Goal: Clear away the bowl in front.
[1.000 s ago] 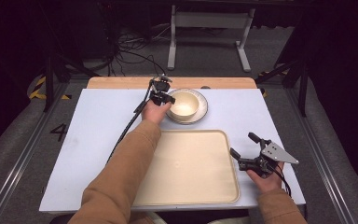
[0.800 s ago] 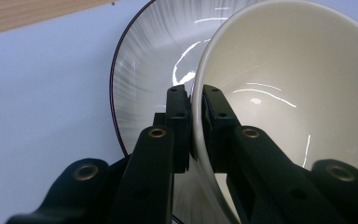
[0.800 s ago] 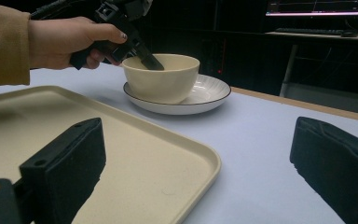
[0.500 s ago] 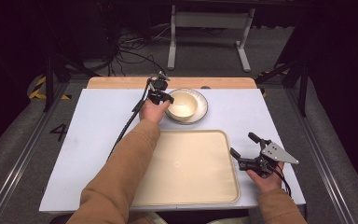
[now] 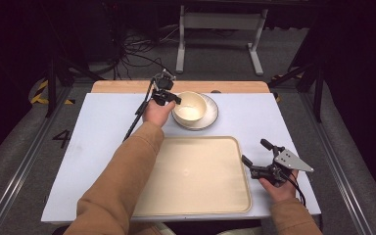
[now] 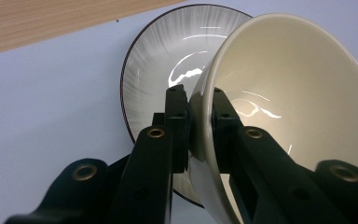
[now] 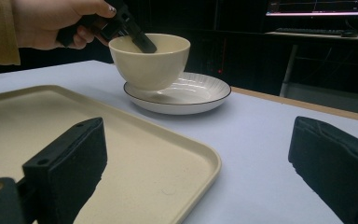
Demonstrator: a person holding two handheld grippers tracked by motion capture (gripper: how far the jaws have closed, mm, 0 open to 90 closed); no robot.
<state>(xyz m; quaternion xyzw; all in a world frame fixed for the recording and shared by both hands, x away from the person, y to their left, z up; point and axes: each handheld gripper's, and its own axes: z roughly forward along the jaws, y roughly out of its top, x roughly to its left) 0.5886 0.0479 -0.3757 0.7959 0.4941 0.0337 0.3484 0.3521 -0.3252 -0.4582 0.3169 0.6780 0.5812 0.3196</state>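
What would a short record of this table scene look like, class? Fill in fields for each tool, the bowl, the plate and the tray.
left tool: shut on the bowl's rim, one jaw inside, one outside
right tool: open, holding nothing, beside the tray's right edge
bowl: cream, empty, tilted, lifted just above the plate
plate: white, ribbed, dark rim, on the table
tray: beige, empty, nearer the person than the plate
table: pale surface, wooden strip at its far edge

Bowl (image 6: 298,93) & ribbed plate (image 6: 168,51): glossy glazed ceramic. Tray (image 5: 196,176): matt smooth plastic. Counter (image 5: 93,132): matt top, wood strip at back. Gripper (image 6: 200,116) jaws: matt blk.
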